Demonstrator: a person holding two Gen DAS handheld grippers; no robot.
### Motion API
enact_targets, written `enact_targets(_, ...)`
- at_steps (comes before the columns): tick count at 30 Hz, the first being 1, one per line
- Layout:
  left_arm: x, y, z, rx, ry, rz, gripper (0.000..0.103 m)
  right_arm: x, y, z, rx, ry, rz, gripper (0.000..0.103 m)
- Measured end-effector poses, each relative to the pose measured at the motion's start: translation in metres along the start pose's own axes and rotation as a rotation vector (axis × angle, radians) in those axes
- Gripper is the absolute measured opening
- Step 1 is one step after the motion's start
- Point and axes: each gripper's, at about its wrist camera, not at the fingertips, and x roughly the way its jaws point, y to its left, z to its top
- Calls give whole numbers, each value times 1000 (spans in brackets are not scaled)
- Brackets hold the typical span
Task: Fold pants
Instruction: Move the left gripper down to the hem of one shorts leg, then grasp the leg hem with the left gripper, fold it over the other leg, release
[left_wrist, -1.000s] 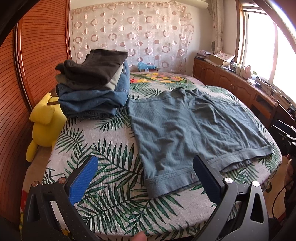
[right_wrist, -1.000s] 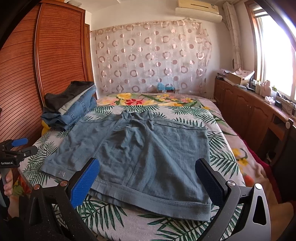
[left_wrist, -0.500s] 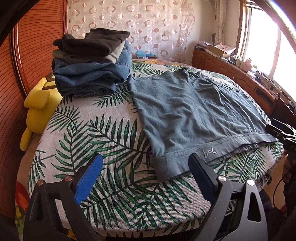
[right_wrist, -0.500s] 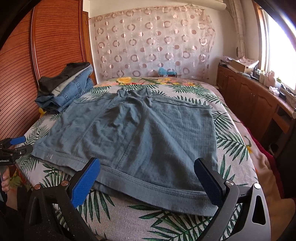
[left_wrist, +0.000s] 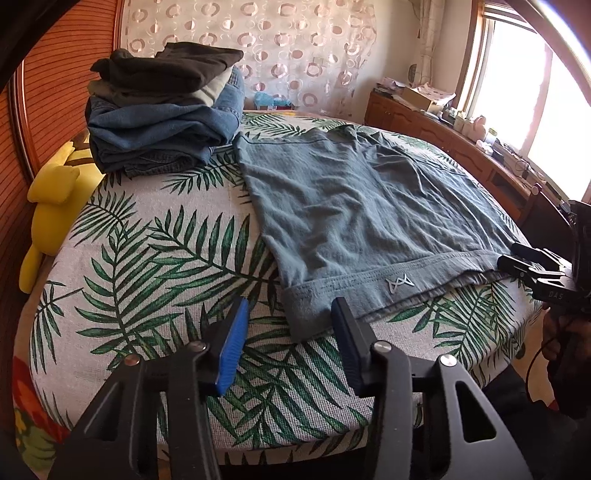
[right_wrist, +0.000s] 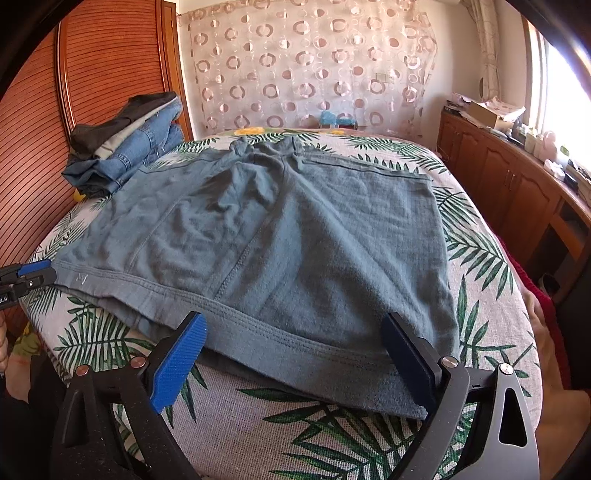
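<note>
My left gripper (left_wrist: 288, 343) sits at the bottom centre of its own view, jaws released with a moderate gap between the blue pads; the near corner of the shorts (left_wrist: 354, 218) lies just ahead of them, and the right-hand pad overlaps the hem in the picture, though I cannot tell whether it touches the cloth; nothing is held. My right gripper (right_wrist: 295, 354) fills the bottom of its view with jaws spread wide, one pad at the lower left and the other at the lower right; the hem of the shorts (right_wrist: 280, 236) runs across between them, and neither pad is closing on it.

The grey-blue shorts lie flat across the middle of the bed (left_wrist: 147, 266), waistband toward the far curtain (right_wrist: 306, 62) and leg hems toward me; a small pale logo (left_wrist: 399, 284) marks the hem in the lower centre of the left view. The bed cover shows green palm leaves on a pale ground.

In the upper left of the left view a pile of folded clothes (left_wrist: 162, 114) stands on the bed just beside the shorts, dark garments on top of denim; a yellow plush toy (left_wrist: 51, 206) is wedged at the left edge against the wooden wardrobe (right_wrist: 74, 122). At the right edge of the left view my other gripper reaches the far hem corner; a wooden cabinet (right_wrist: 517, 177) runs under the bright window on the right.
</note>
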Motion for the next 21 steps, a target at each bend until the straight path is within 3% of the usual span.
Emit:
enact_targets(2, 1, -2, 0, 8, -2, 2, 43, -1, -3, -5, -5, 1, -1, 95)
enact_targets(9, -2, -8, 4, 26, -14, -48, 11, -13, -8, -10, 2, -9, -8, 95)
enact_targets(21, -20, -46, 48, 120, -83, -118, 6, -50, 1, 3, -33, -93, -4, 94)
